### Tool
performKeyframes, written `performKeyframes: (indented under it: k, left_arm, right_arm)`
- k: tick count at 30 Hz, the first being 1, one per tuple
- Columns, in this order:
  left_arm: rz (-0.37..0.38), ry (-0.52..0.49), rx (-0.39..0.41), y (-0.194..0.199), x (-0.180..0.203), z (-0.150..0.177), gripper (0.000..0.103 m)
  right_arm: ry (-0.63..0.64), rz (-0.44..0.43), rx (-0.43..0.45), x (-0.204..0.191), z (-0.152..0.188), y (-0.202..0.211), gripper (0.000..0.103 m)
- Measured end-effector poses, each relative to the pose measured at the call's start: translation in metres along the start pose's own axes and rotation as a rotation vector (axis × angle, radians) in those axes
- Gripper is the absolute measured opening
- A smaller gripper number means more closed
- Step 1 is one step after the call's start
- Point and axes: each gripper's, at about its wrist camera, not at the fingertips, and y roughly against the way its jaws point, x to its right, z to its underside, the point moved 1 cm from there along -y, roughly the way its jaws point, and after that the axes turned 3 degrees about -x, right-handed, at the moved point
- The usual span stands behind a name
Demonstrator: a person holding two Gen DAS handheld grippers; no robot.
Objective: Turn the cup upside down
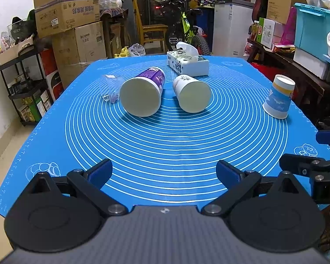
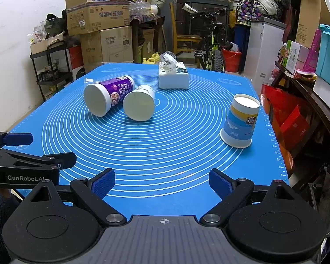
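A blue and yellow paper cup (image 2: 241, 121) stands upside down, base up, at the right of the blue mat (image 2: 165, 149); it also shows in the left wrist view (image 1: 279, 96). A purple cup (image 1: 143, 92) and a white cup (image 1: 192, 93) lie on their sides mid-mat, also seen in the right wrist view as the purple cup (image 2: 109, 95) and white cup (image 2: 139, 105). A clear plastic cup (image 1: 111, 88) lies beside the purple one. My left gripper (image 1: 164, 171) is open and empty near the front edge. My right gripper (image 2: 161, 182) is open and empty too.
A tissue box (image 1: 188, 62) sits at the far side of the mat, also in the right wrist view (image 2: 173, 76). Cardboard boxes (image 1: 68, 11), a black rack (image 1: 22, 83), a bicycle (image 1: 187, 28) and a shelf with bins (image 1: 314, 33) surround the table.
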Motion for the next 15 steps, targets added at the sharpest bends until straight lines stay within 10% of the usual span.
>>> performKeyframes:
  k: [15]
  left_arm:
    - [-0.006,0.003,0.005,-0.0004,-0.0027,0.0015,0.099]
  right_arm:
    - [-0.002,-0.002,-0.004,0.0031,0.0017,-0.0011,0.093]
